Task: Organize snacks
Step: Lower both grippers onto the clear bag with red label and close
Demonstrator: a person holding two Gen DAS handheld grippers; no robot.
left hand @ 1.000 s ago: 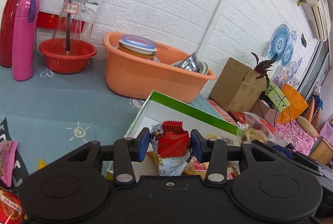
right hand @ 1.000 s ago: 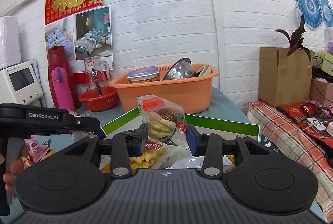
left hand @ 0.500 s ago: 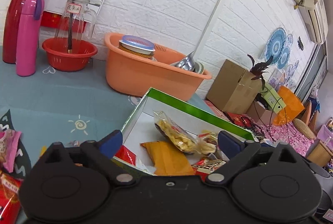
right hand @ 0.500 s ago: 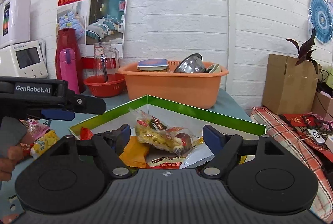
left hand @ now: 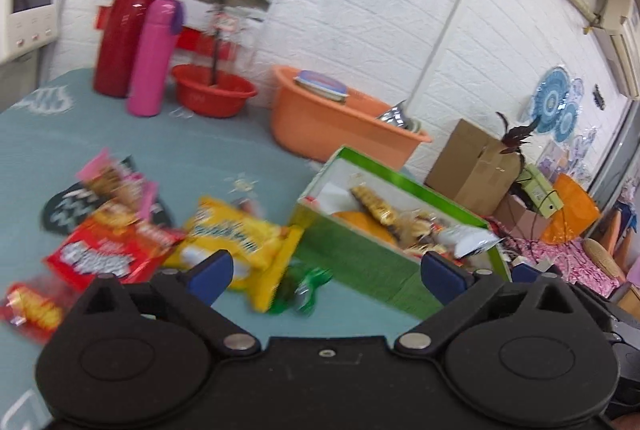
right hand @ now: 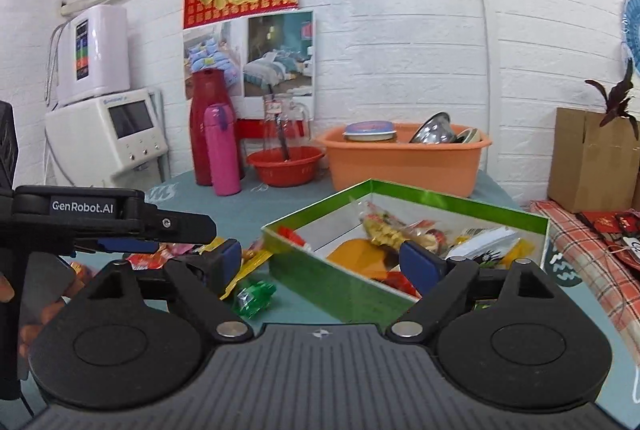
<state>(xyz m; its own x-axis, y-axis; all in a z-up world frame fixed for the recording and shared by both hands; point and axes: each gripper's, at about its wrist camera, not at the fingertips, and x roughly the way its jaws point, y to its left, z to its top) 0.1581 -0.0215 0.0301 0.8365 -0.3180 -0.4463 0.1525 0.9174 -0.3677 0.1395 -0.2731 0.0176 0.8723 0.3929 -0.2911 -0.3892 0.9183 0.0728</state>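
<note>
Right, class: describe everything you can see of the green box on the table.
The green box is a shallow, open-topped rectangular tray, seemingly cardboard, with green outer walls and rim and a pale lining. It sits flat on the teal tablecloth, in front of the orange tub. Several snack packets lie heaped inside. A small green wrapper lies on the cloth just outside its near corner. Neither gripper touches it.

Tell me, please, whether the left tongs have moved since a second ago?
Yes. The left tongs have pulled back from above the green box, which now lies ahead to the right, before the orange basin. Their jaws stand open and empty.
</note>
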